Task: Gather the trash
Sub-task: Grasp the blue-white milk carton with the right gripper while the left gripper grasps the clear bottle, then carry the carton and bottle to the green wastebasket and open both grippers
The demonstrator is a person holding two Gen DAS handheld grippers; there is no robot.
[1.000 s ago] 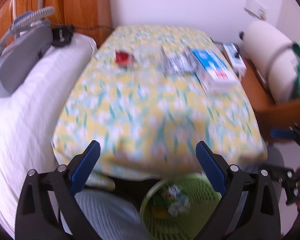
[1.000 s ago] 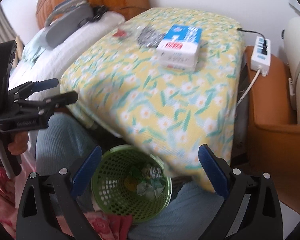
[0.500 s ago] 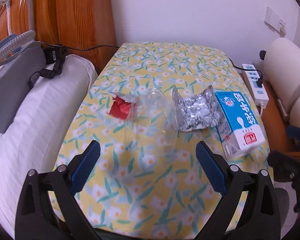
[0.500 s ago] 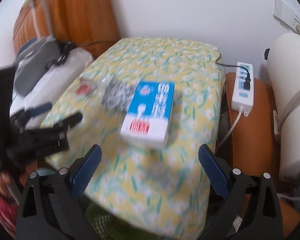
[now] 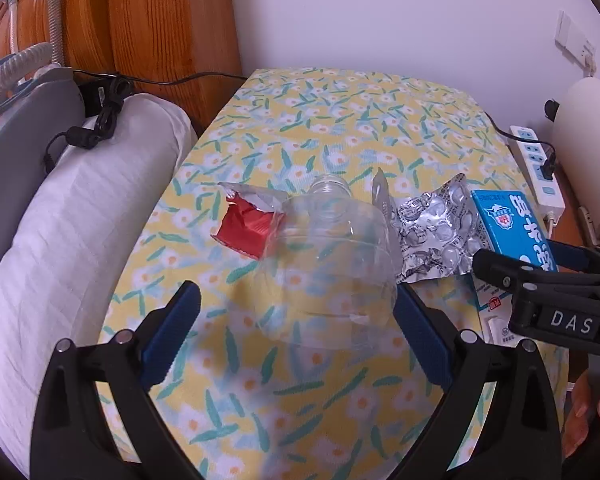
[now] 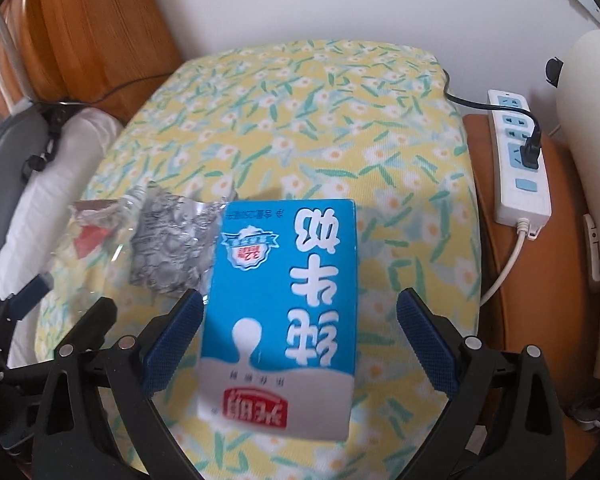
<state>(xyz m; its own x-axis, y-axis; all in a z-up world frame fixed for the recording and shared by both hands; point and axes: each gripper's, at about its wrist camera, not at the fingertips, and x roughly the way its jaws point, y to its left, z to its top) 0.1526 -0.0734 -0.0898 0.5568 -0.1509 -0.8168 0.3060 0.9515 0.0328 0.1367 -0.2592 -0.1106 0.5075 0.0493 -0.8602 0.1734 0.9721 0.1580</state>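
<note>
Floral cloth covers the table (image 5: 340, 128), trash lined along its near edge. Your left gripper (image 5: 296, 320) gapes wide around the clear bottle (image 5: 328, 264), untouched; your right gripper (image 6: 300, 328) is closing, the milk carton (image 6: 288, 280) between unpressed pads, ready for lifting.

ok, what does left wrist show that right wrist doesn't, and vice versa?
Left wrist only: the clear plastic bottle sharp and whole between the left gripper fingers, plus a hand.

Right wrist only: the milk carton whole between the closing right gripper fingers, untouched.

Both: red wrapper, foil blister packs, power strip, floral cloth.
</note>
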